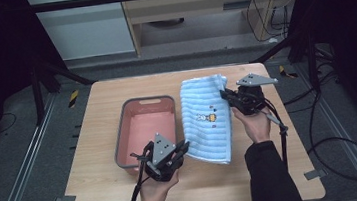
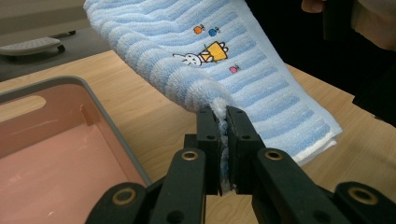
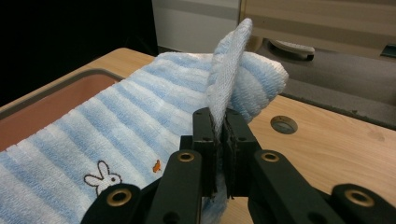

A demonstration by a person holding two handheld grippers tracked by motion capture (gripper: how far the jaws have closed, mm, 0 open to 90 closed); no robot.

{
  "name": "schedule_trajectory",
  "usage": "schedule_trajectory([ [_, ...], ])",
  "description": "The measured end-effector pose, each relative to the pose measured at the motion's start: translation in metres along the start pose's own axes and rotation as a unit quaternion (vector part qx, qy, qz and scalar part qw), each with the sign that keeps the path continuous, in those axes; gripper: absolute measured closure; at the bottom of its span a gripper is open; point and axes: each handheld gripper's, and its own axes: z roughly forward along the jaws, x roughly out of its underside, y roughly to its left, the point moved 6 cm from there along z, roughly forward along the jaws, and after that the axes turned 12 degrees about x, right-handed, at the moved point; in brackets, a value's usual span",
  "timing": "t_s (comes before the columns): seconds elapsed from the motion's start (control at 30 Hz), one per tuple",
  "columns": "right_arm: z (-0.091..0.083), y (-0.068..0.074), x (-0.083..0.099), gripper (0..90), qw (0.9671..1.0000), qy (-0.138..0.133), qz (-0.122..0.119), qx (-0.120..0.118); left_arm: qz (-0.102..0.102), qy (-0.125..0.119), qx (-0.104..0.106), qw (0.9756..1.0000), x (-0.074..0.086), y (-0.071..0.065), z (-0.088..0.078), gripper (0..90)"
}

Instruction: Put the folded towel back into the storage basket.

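The high view shows a blue and white striped towel (image 1: 207,119) with a little bunny picture, lying in the middle of the wooden table (image 1: 101,199), a bit toward the right edge. A pink plastic tub with a grey rim (image 1: 124,131) sits just beside it on the left. The left gripper (image 1: 184,147) is squeezed shut on the towel's near left corner. The right gripper (image 1: 224,94) is squeezed shut on the far right edge, so that bit of cloth stands up between its jaws. Holding two far-apart spots probably keeps the towel flat and spread when it is lifted. The tub is close by, maybe so the towel can go inside.
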Motion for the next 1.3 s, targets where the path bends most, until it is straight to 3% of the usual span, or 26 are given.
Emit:
schedule_trajectory([
  [0.4, 0.009, 0.023, -0.022, 85.4, 0.9999, -0.008, -0.008, -0.012, -0.005, -0.014, -0.02, 0.9997, -0.004, 0.018, -0.025, 84.6],
  [0.63, 0.019, 0.045, -0.04, 85.5, 0.9994, -0.014, -0.017, -0.027, -0.01, -0.03, -0.034, 0.9989, -0.007, 0.032, -0.045, 84.6],
  [1.3, 0.049, 0.097, -0.061, 85.5, 0.9978, -0.02, -0.033, -0.055, -0.02, -0.036, -0.077, 0.9961, 0.003, 0.064, -0.087, 84.6],
])
